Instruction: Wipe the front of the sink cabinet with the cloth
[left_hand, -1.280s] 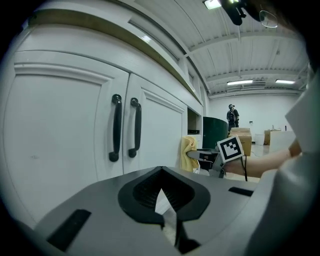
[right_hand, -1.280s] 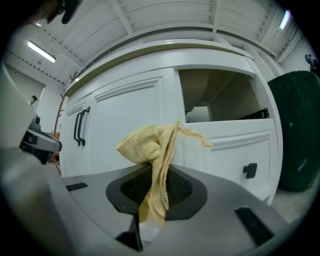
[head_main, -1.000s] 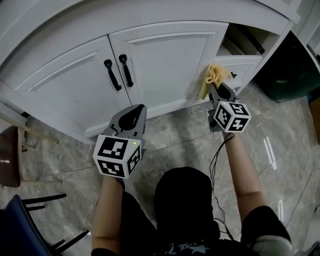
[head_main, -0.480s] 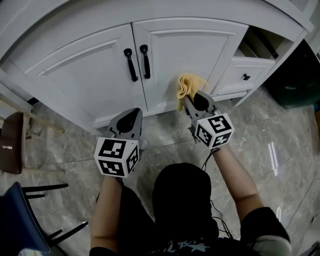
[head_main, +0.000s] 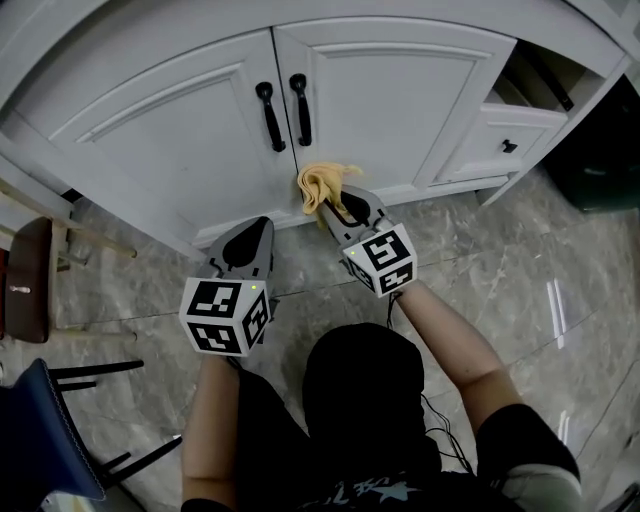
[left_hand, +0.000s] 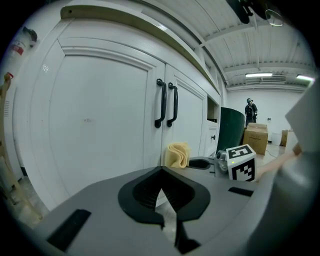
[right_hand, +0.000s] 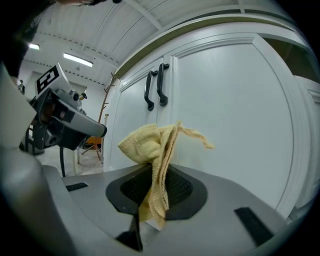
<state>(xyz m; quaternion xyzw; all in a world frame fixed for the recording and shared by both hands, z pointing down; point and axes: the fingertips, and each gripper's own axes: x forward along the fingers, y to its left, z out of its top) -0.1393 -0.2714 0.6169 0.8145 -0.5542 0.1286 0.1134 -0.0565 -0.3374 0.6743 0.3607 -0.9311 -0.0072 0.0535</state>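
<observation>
The white sink cabinet (head_main: 180, 130) has two doors with black handles (head_main: 300, 108) at the middle. A crumpled yellow cloth (head_main: 322, 184) is pinched in my right gripper (head_main: 338, 207), which is shut on it and presses it against the lower edge of the right door (head_main: 390, 100). From the right gripper view the cloth (right_hand: 154, 150) bunches up in front of the door panel. My left gripper (head_main: 252, 235) hangs low before the left door, shut and empty; from its own camera the cloth (left_hand: 177, 154) shows off to the right.
A small drawer with a black knob (head_main: 509, 146) and an open shelf sit at the cabinet's right end. A dark green bin (head_main: 605, 150) stands beyond. A brown stool (head_main: 25, 285) and a blue chair (head_main: 45, 440) are at the left on the marble floor.
My right gripper has carried the cloth leftward along the cabinet front, from near the drawer to the lower middle beneath the handles. The left gripper has barely moved.
</observation>
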